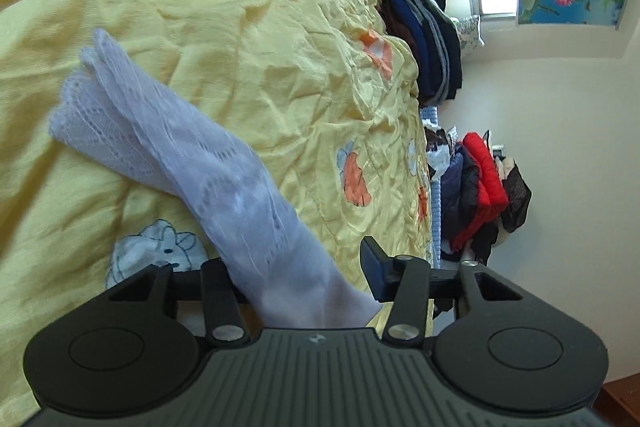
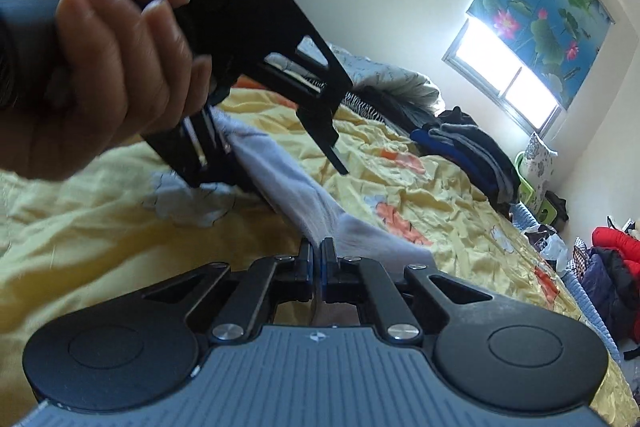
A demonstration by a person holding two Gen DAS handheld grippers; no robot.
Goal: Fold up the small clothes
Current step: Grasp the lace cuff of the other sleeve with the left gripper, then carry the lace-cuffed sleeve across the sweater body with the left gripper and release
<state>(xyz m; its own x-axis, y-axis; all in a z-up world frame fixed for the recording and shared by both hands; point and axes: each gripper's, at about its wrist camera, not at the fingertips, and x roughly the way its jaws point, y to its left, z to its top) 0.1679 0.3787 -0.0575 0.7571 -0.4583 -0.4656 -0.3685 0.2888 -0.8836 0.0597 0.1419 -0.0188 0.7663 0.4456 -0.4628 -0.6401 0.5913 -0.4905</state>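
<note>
The right gripper [image 2: 317, 259] sits nearest its own camera with its two fingers drawn together, pinching the plain end of a white lace garment [image 2: 280, 175]. From that pinch the cloth runs up and away to the left gripper [image 2: 276, 143], held by the person's hand [image 2: 108, 67] in the upper left of the right wrist view. That gripper's fingers stand apart with the garment passing between them; from neither camera can I tell whether the pads actually press on it.

In the left wrist view the left gripper [image 1: 308, 275] shows one dark finger [image 1: 374, 267] clear of the cloth on the right, while the other is hidden behind the white lace garment [image 1: 192, 155]. The garment stretches from between the fingers out across the yellow bedsheet [image 1: 260, 39], its scalloped lace edge lying on the sheet at the far end.

The sheet is wrinkled and printed with orange and pale blue cartoon figures. Along its far edge lies a stack of folded dark clothes [image 1: 432, 39]. Beyond that, a red padded jacket [image 1: 484, 179] rests among other garments near the wall, and a window with a lotus-print blind [image 2: 540, 7] lights the room.
</note>
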